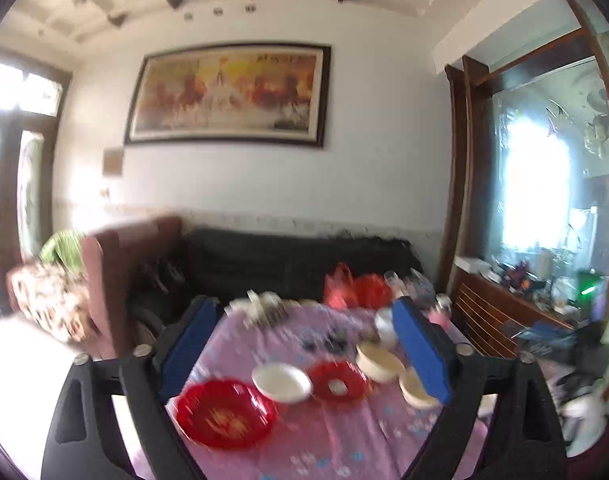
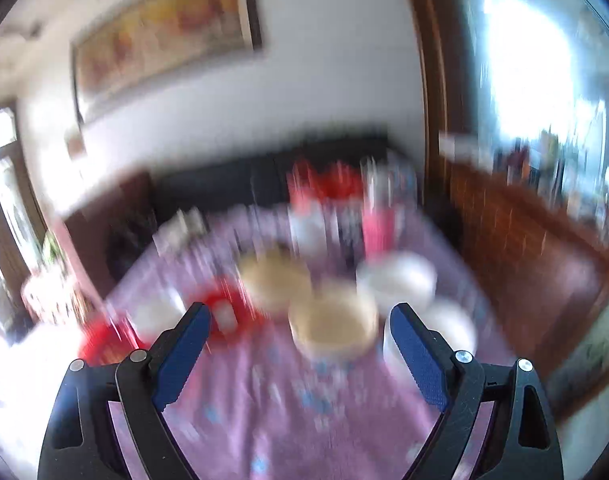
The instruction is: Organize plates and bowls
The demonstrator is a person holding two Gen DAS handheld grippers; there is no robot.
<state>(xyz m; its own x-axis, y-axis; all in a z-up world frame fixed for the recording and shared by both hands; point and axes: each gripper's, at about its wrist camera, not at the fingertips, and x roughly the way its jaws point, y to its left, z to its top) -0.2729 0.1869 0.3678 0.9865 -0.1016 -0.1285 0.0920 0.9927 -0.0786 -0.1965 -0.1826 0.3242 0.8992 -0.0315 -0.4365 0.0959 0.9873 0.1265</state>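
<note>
Motion blur smeared the right wrist view; the far bottles [image 2: 378,208] and the red plates [image 2: 224,308] on the bench were unreadable.

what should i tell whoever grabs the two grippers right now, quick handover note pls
Left gripper: open, holding nothing, above the table.
Right gripper: open, holding nothing, view blurred.
On the pink tablecloth: large red plate, white bowl, small red plate, two tan bowls, all set apart. The right wrist view shows two more white bowls.
Done: no stacking visible.
Left: group the plates and bowls.
</note>
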